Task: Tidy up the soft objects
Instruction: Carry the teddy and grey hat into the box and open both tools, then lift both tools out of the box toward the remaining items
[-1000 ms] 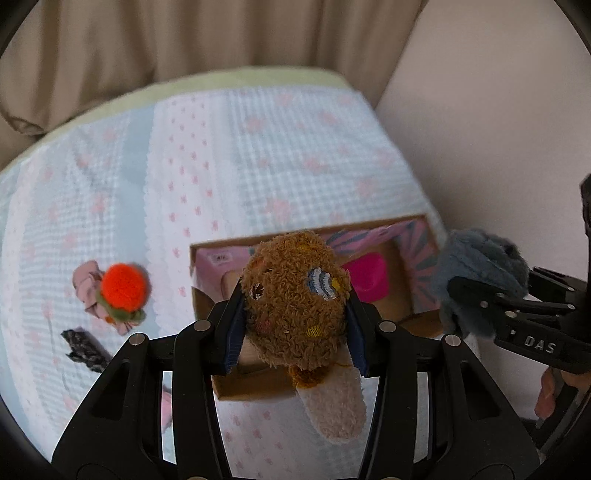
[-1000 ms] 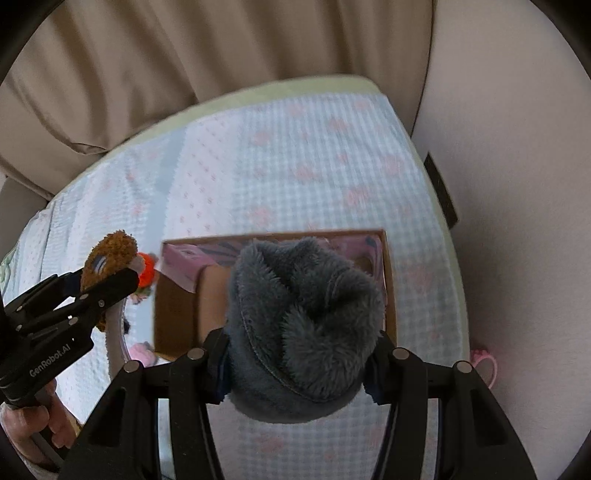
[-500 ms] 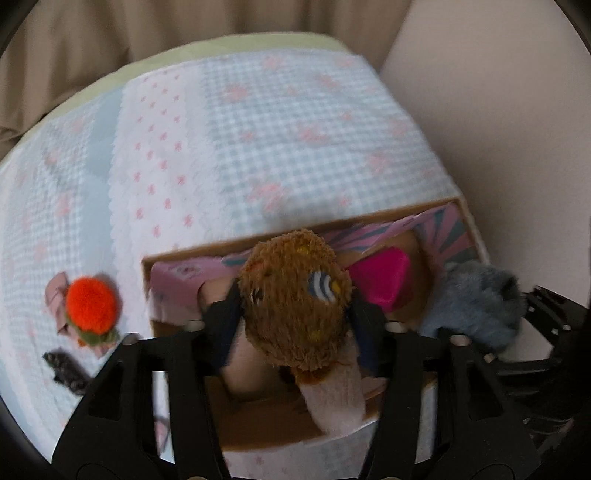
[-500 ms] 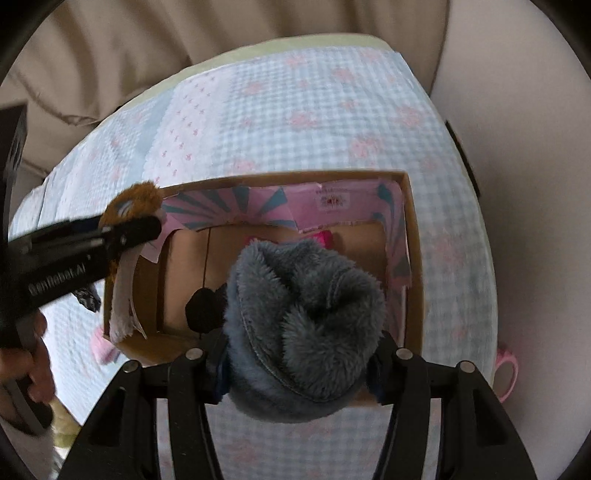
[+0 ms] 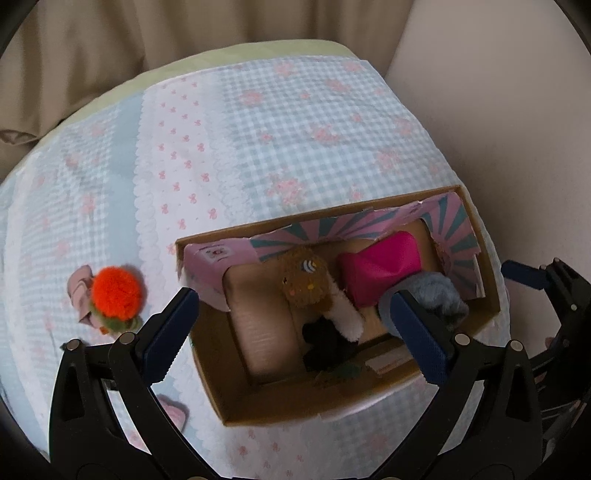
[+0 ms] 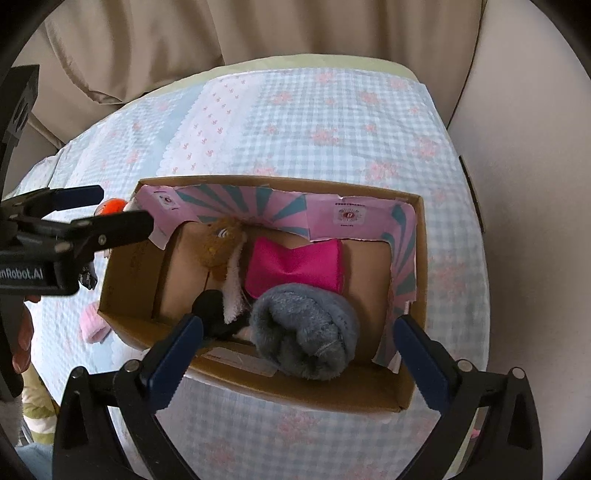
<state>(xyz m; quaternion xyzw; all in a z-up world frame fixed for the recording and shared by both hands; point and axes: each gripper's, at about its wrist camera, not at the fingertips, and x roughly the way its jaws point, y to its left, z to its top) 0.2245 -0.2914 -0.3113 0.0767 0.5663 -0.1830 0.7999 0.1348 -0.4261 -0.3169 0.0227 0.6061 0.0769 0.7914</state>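
Observation:
A cardboard box [image 5: 491, 295] [image 6: 419, 236] with pink and teal lining stands on the checked cloth. Inside lie a brown plush toy [image 5: 308, 280] [image 6: 221, 243], a grey fluffy item [image 5: 439, 295] [image 6: 306, 328], a pink pouch [image 5: 380, 266] [image 6: 295, 266] and a black soft thing [image 5: 325, 343] [image 6: 210, 306]. My left gripper [image 5: 295, 332] is open and empty above the box. My right gripper [image 6: 295, 350] is open and empty above the grey item. An orange pompom toy [image 5: 114, 291] lies left of the box.
A pink soft piece [image 5: 173, 410] [image 6: 94, 325] lies on the cloth near the box's front left. Beige curtains [image 5: 147, 33] hang behind the table and a wall [image 5: 517, 92] stands close on the right. The person's hand [image 6: 22, 343] holds the left gripper.
Both grippers moved over the box and opened. The brown plush toy and the grey fluffy item dropped into the box.

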